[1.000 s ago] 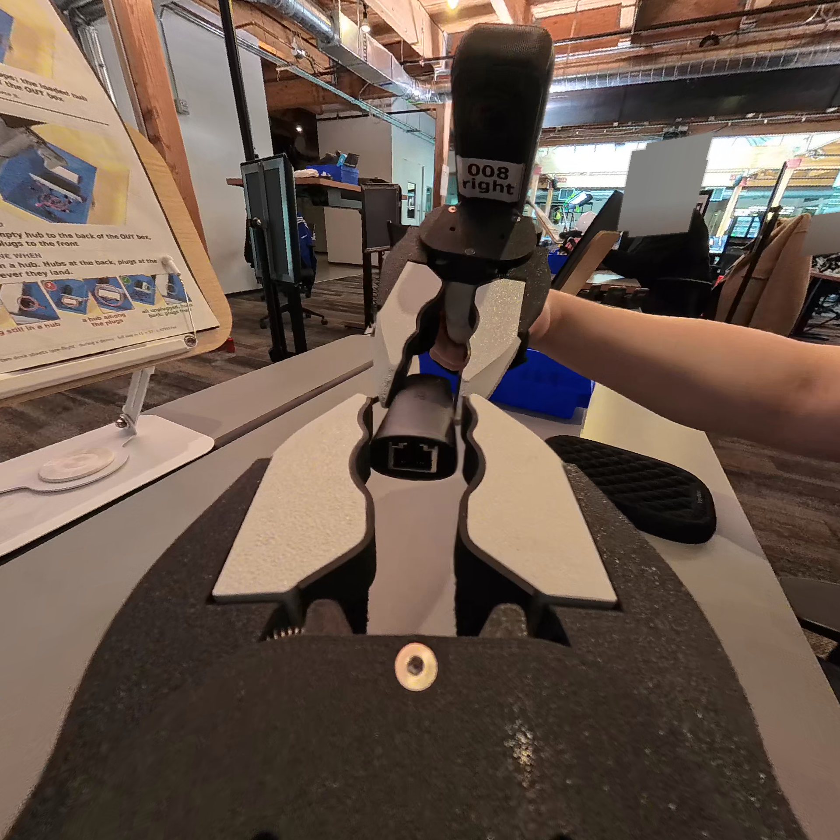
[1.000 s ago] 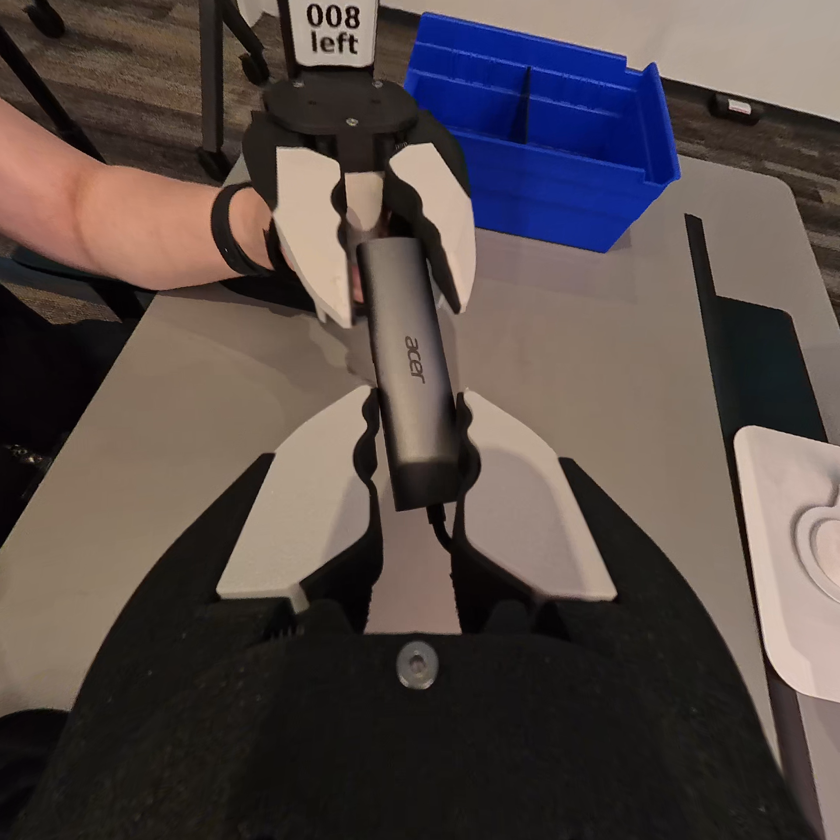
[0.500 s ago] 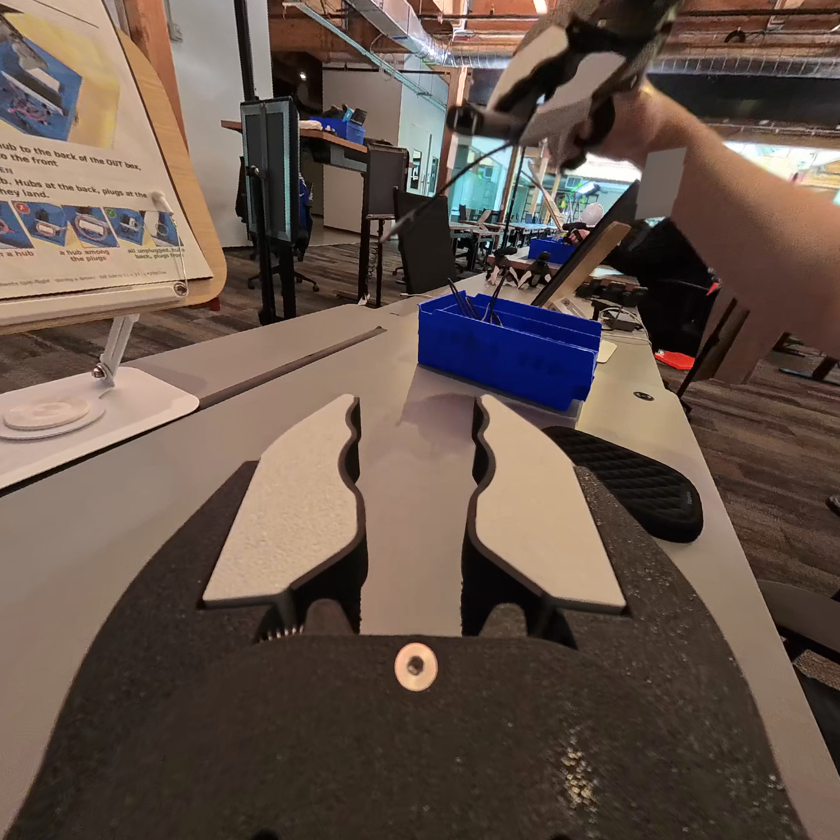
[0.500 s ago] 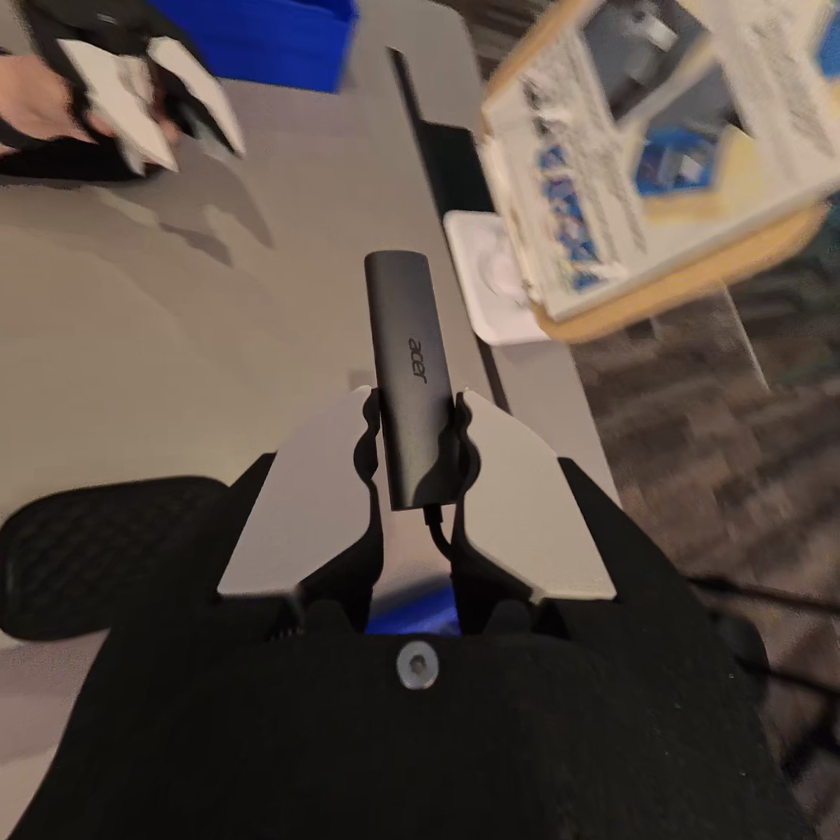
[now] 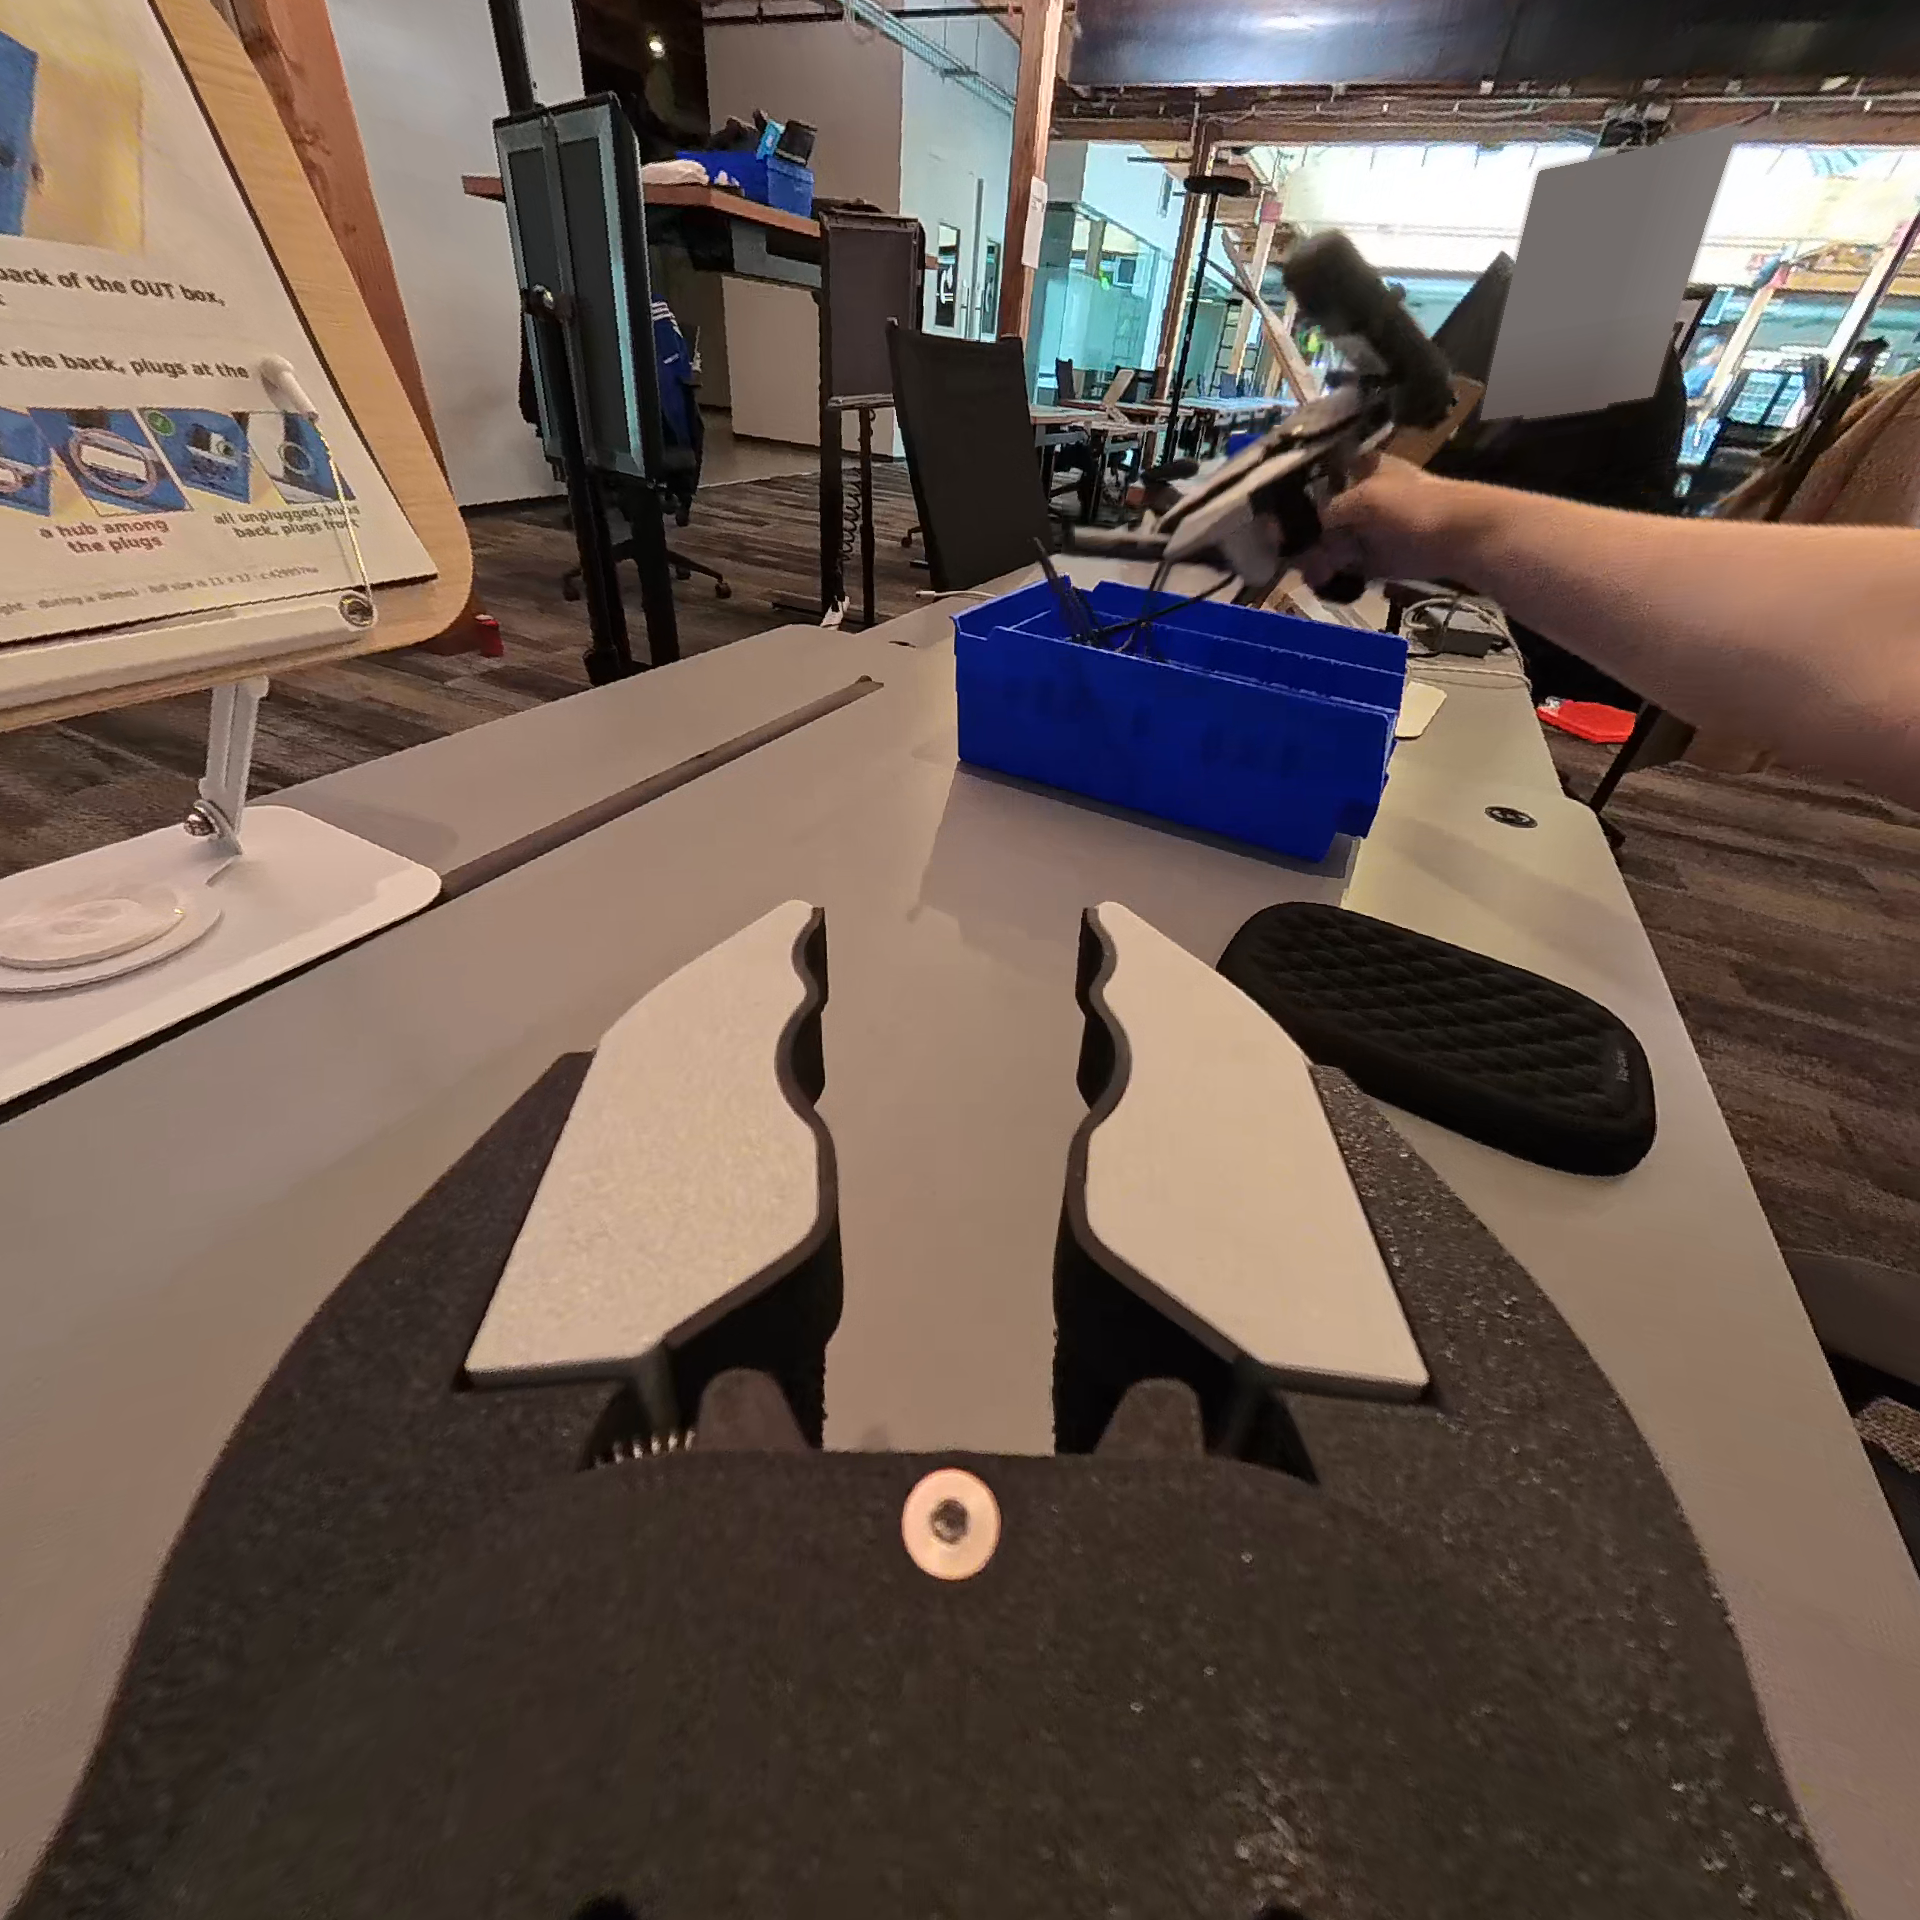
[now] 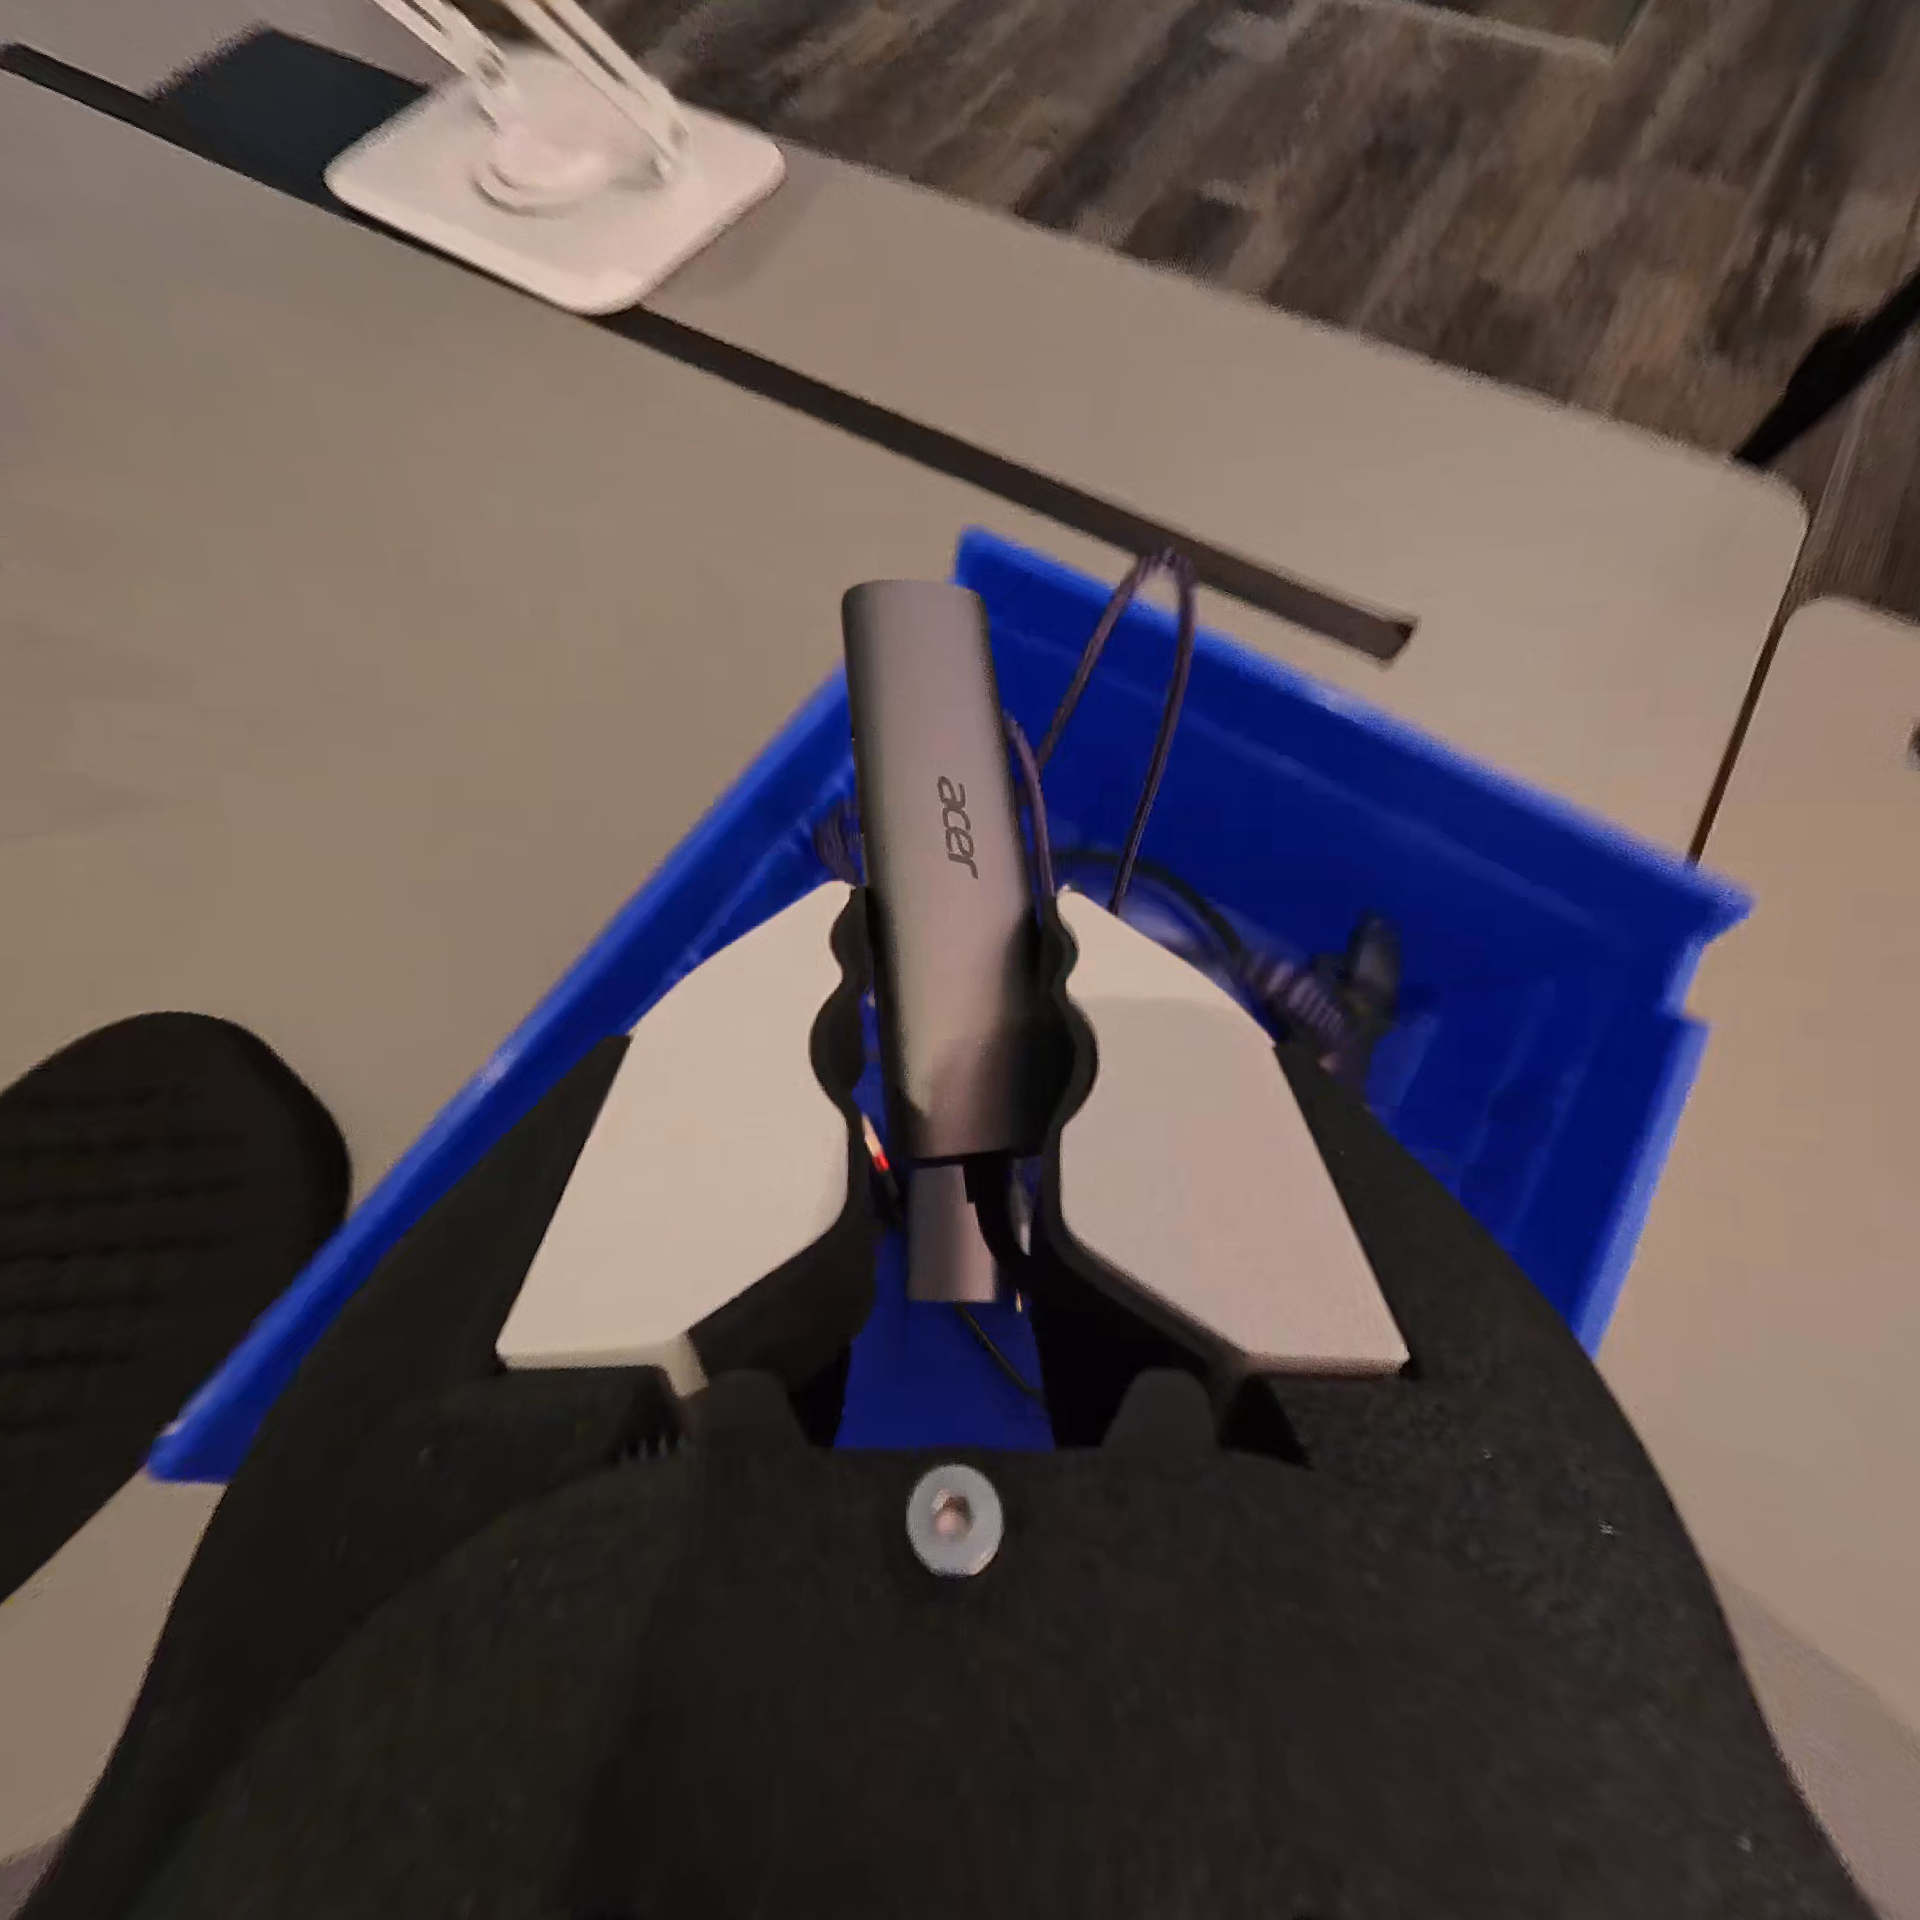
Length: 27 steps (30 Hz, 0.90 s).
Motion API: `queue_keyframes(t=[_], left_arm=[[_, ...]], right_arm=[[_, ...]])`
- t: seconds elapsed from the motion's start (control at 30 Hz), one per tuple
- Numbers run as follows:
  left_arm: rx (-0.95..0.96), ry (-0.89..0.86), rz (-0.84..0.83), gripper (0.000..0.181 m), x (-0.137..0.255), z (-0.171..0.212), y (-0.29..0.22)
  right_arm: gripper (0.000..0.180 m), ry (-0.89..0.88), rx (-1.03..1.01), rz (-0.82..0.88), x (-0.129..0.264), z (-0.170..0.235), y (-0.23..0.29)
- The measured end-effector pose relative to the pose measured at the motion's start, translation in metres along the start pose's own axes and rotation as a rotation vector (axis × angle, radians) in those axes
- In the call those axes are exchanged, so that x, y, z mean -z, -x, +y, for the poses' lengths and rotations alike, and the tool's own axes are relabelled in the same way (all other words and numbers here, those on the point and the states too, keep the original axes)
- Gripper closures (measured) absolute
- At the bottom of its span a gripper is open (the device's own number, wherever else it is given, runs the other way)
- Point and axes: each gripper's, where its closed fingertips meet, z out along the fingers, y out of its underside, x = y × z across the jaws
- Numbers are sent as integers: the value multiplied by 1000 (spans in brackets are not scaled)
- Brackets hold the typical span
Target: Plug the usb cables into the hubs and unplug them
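The right gripper has swung over the blue bin, clamping the USB hub; cables beneath. The left gripper is released, empty, beside the black wrist rest.

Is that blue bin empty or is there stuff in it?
Not empty. The blue bin holds dark cables, and the right claw hangs above it gripping a grey hub.
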Motion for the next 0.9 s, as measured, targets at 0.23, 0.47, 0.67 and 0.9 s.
queue_keyframes(t=[0.23,0.47,0.67,0.9], left_arm=[[-4,41,1,135,-6,10,0],[11,46,-2,135,-7,12,2],[21,12,-34,135,0,4,10],[-18,60,-411,134,27,5,66]], right_arm=[[147,224,-37,55,-37,81,-17],[148,179,-58,16,-44,89,-10],[141,-104,-47,51,34,-14,-2],[130,-458,103,418,130,-196,57]])
